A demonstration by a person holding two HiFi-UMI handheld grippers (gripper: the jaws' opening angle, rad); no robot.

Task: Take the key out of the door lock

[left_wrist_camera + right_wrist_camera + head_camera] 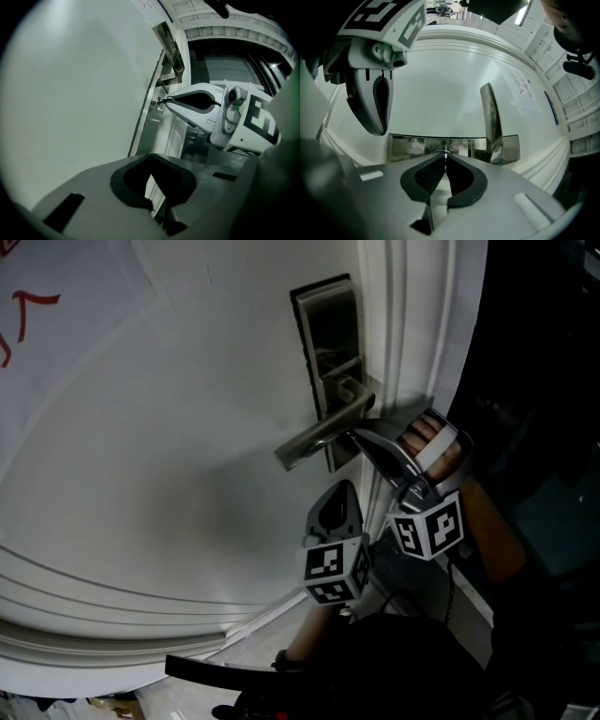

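Handle (pixel 323 437) on door lock plate (pixel 330 334); key (pixel 159 104) beneath, in right tongs (pixel 352 434); left tongs (pixel 339 491) nearby.

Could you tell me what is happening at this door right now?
A person is working at a white door with a gripper in each hand. The right gripper has its fingers closed on the key, which sits in the lock plate below the handle. The left gripper hangs beside it, shut and empty.

Door (pixel 169 427) white, with red marks (pixel 23 320) at one corner. Lock plate (pixel 328 334) and handle (pixel 319 439) silver-grey. Marker cubes (pixel 336 570): black-and-white square patterns.
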